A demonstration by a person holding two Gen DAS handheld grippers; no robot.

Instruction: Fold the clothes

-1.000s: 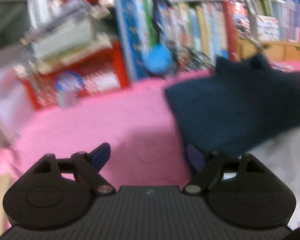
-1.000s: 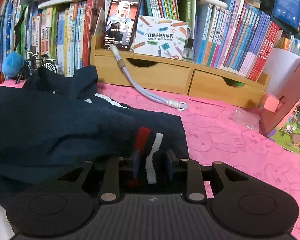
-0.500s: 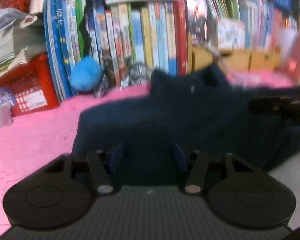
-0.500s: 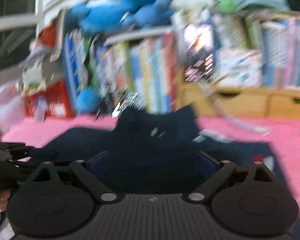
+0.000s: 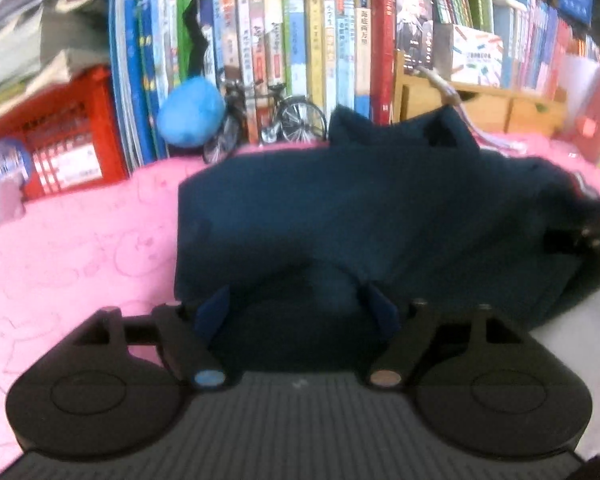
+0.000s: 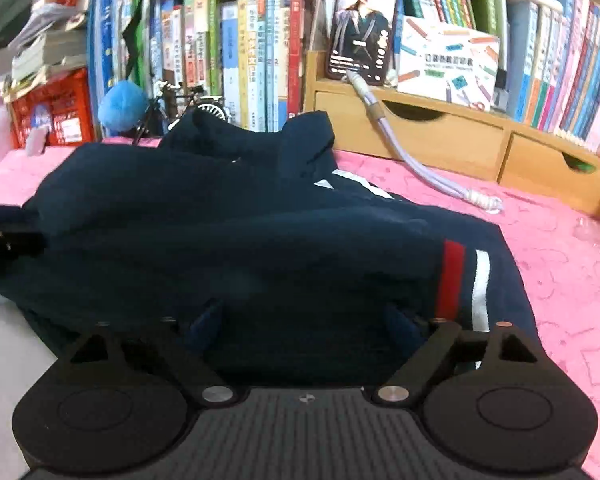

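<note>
Left wrist view: left gripper [image 5: 296,312] tilted down over near edge of navy jacket [image 5: 360,208]; jaws spread, just been opening, cloth between, pads not pressing.
Jacket: on pink sheet [image 5: 72,248], collar toward bookshelf, long axis left-right.
Right wrist view: right gripper [image 6: 306,324] tilted down, jaws wide, just closing slightly, nothing pinched; striped cuff [image 6: 464,284] at right.

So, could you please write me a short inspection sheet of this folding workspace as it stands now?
Surface: pink cloth, bare to the right of the garment.
Job's things: navy garment lying partly folded, red and white stripes on its cuff.
Clutter: toy bicycle, blue pompom, red crate.
Grippers: left gripper and right gripper both open over the garment's near edge; jaws just moved.
Cables: lilac cable running from the phone onto the cloth.
Surroundings: books, wooden drawers.
</note>
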